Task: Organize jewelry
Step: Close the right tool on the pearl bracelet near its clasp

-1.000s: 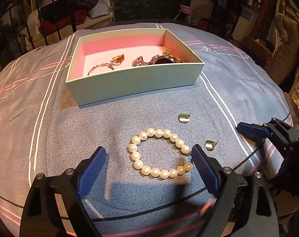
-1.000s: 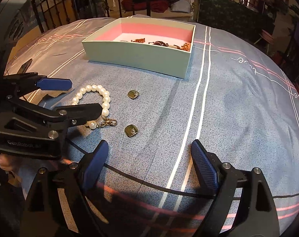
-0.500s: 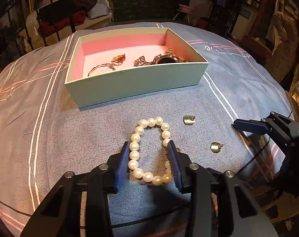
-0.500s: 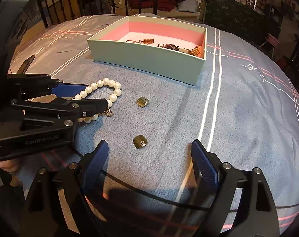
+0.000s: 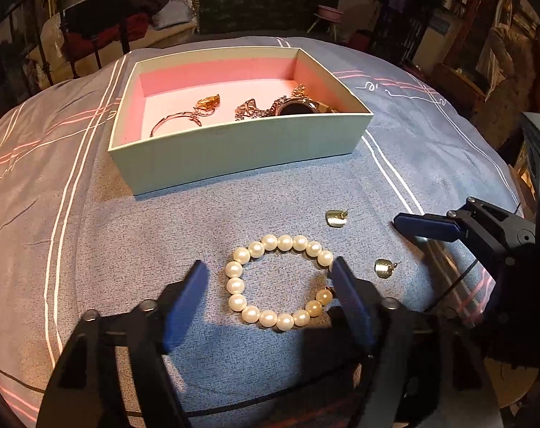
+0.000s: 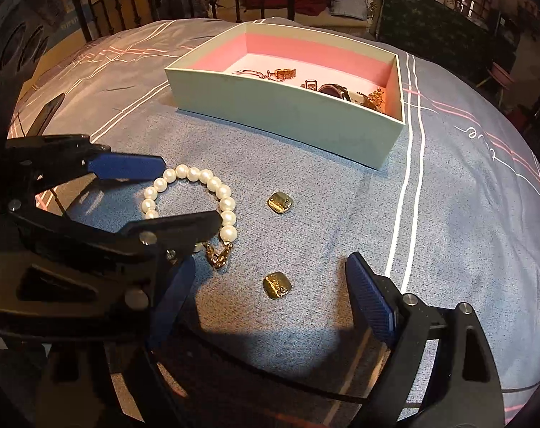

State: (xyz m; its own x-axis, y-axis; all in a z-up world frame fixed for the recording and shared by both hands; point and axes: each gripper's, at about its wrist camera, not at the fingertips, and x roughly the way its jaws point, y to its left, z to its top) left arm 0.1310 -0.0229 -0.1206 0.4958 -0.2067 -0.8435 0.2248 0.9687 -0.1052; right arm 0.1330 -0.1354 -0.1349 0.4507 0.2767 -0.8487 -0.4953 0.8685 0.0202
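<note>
Left wrist view: the left gripper [image 5: 270,278] is standing with its jaws wide apart, having just been opening, and the white pearl bracelet [image 5: 278,285] is lying flat on the blue-grey striped bedspread [image 5: 91,235] between them, unclamped. The right gripper [image 6: 270,303] is hanging spread open over a square gold earring [image 6: 277,285]; a second gold earring [image 6: 279,202] is lying beyond, before the pale green pink-lined box [image 5: 234,149]

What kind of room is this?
Probably a lived-in bedroom: the jewelry box sits on a striped bedspread, with an iron bed frame and piled clothes behind.
</note>
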